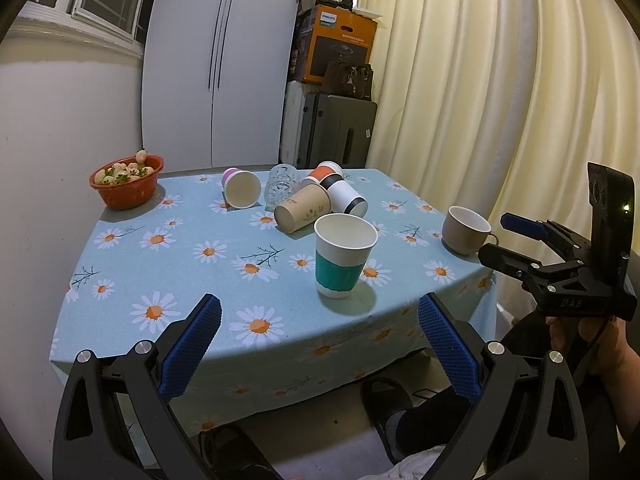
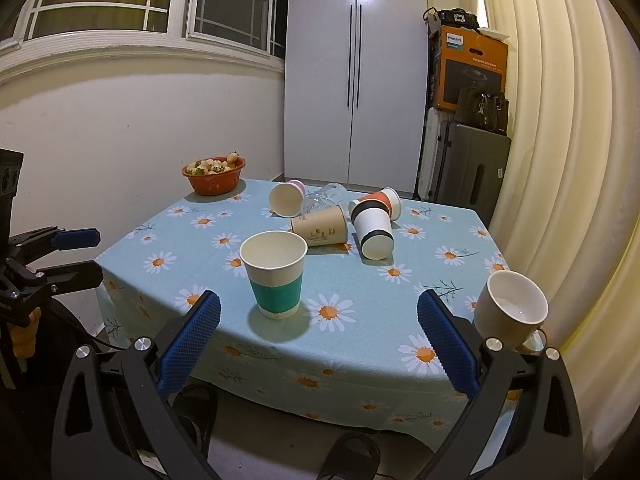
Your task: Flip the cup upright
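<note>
A teal-banded paper cup (image 1: 345, 261) (image 2: 275, 275) stands upright near the table's front edge. Behind it several cups lie on their sides: a pink cup (image 1: 240, 188) (image 2: 285, 199), a clear glass (image 1: 282, 186) (image 2: 323, 198), a brown paper cup (image 1: 303, 208) (image 2: 320, 227), a white cup with black bands (image 1: 346, 197) (image 2: 373, 231) and an orange-banded cup (image 1: 326, 171) (image 2: 380, 201). My left gripper (image 1: 319, 330) is open and empty, held off the front edge. My right gripper (image 2: 319, 330) is open and empty, also in front of the table; it shows in the left wrist view (image 1: 505, 240).
A beige mug (image 1: 465, 229) (image 2: 511, 309) stands upright at the table's right edge. A red bowl of fruit (image 1: 126, 180) (image 2: 214, 174) sits at the far left corner. The daisy tablecloth (image 1: 200, 280) hangs over the front. A suitcase (image 1: 340, 130), boxes and curtains stand behind.
</note>
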Motion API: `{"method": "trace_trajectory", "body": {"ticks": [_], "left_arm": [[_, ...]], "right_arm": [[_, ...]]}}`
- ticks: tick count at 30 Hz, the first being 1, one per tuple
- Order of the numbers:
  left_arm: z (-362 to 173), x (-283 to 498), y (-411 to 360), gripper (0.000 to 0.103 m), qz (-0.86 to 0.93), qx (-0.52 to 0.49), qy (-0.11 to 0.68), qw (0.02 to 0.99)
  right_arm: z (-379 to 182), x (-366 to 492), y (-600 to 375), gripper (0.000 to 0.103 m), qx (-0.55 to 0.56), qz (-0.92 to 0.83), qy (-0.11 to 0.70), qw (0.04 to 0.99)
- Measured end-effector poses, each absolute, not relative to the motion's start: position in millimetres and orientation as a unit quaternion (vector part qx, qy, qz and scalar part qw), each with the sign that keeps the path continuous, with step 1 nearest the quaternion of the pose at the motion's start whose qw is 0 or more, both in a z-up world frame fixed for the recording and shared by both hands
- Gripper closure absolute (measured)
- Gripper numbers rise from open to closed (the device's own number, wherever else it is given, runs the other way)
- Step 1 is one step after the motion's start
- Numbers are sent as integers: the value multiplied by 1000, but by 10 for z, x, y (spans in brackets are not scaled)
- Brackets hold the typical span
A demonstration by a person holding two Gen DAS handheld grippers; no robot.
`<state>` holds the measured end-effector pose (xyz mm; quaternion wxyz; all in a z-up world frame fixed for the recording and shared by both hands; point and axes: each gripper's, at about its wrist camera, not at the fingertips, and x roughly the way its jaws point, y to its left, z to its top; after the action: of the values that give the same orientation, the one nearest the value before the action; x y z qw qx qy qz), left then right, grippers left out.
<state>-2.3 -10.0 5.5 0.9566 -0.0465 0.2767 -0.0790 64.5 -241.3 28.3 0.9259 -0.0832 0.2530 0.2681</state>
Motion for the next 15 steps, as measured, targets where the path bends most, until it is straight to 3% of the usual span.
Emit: {"method": "trace_trajectory", "body": {"ticks": [15], "left_arm": [[55,-25,-100,7,-78,-46,277,957]], "right_arm": [[279,652,-2398,5,-87,268,256,925]]}}
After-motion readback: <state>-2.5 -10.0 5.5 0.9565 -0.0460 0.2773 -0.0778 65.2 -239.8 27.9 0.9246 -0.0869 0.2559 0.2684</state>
